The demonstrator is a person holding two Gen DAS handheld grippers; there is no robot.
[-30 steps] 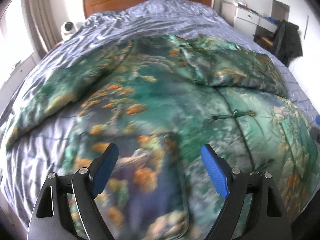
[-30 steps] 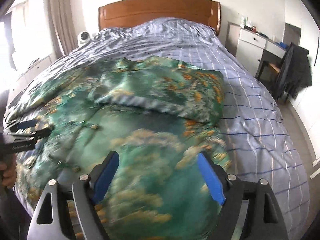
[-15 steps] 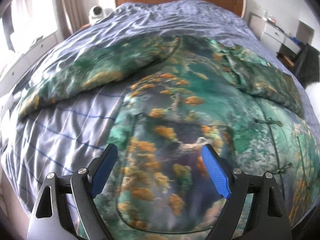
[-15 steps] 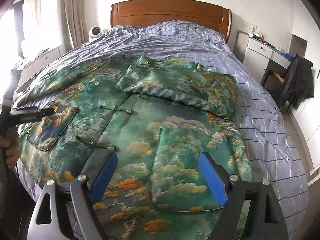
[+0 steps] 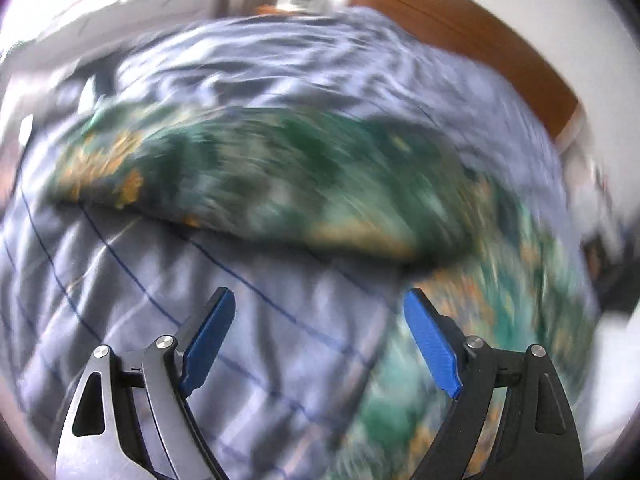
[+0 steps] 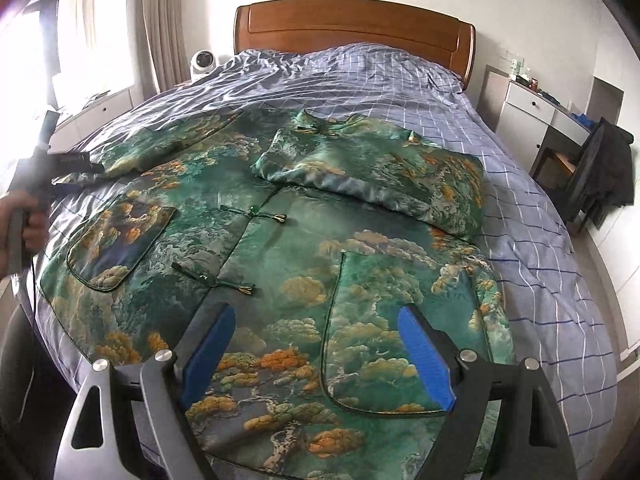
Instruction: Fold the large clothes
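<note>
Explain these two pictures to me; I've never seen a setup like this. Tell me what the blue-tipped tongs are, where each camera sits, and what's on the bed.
A person holds a two-finger tool in each hand; a camera on each looks out along its fingers. The blurred view shows the left gripper, the sharp one the right gripper. Both are open and hold nothing. A green patterned jacket lies spread on the checked bed cover, one sleeve folded across its chest.

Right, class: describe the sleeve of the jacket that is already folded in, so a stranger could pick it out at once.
Start at the bed with the wooden headboard; a green patterned jacket lies spread on its checked cover. The folded sleeve lies across the chest just below the collar. Unlike the other sleeve, stretched out towards the window side, it is doubled over onto the jacket.
</note>
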